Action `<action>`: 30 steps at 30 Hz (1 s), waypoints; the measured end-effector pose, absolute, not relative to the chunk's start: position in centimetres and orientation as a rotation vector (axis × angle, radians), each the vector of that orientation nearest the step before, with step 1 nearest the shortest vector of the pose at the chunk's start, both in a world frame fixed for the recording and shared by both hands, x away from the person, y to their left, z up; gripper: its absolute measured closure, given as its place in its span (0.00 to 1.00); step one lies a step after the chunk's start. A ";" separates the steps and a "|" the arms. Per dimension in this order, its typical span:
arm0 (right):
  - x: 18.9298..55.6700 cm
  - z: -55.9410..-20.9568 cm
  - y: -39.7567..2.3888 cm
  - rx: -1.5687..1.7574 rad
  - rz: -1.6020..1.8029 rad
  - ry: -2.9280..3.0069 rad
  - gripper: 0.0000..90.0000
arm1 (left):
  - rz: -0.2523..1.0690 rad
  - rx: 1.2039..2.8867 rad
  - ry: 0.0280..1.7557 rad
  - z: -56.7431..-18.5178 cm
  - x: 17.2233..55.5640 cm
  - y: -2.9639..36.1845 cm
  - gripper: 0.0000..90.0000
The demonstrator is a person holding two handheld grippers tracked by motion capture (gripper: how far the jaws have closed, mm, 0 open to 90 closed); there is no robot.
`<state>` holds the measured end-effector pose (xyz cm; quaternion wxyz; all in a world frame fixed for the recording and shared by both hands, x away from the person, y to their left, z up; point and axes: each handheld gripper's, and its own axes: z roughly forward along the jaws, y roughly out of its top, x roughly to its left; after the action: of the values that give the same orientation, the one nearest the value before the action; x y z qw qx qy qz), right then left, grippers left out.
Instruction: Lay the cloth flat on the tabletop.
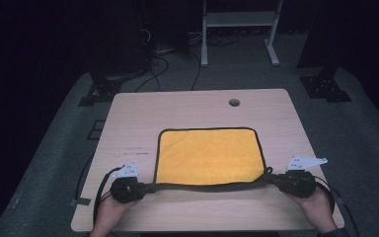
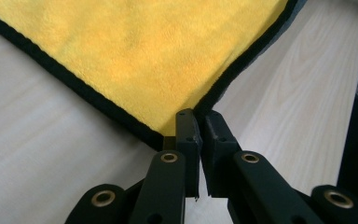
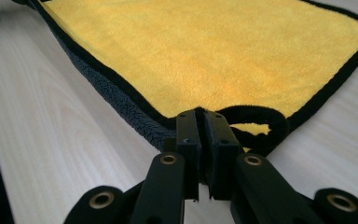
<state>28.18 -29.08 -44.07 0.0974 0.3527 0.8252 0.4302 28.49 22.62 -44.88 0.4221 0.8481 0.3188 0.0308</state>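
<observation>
I have a yellow towel (image 1: 209, 155) with black trim lying flat on the table (image 1: 138, 111), and each of my grippers is clamped tight on one of its near corners: the left gripper (image 1: 147, 186) pinches the corner on its side, the right gripper (image 1: 270, 178) the corner on its side, next to a small black hanging loop (image 3: 261, 122). In the left gripper view the two jaws meet on the point of the corner, with yellow pile fanning away ahead of them; in the right gripper view the jaws close on the hem, the grey underside of the cloth showing just to their left. Seen from above, the near edge runs taut between my two grippers. The towel spreads out ahead of both grippers, away from me, its far edge well beyond them. Its long axis runs from one gripper across to the other, parallel to the table's near edge; the shorter side points away from me. I judge the step to be a fold, near edge carried over to the far one. To do it well I should lift both corners together, keep them level and equally far apart so the hem stays straight, and set them down square on the far corners without dragging the cloth.
</observation>
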 end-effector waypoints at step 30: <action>24.9 -43.9 -30.5 1.077 1.341 2.439 0.75 | 0.058 2.123 0.783 -45.1 24.7 23.1 0.73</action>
<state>24.89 -30.53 -43.85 0.0786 0.3597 0.8147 0.4481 24.74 23.12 -45.08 0.4252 0.8489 0.3130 0.0230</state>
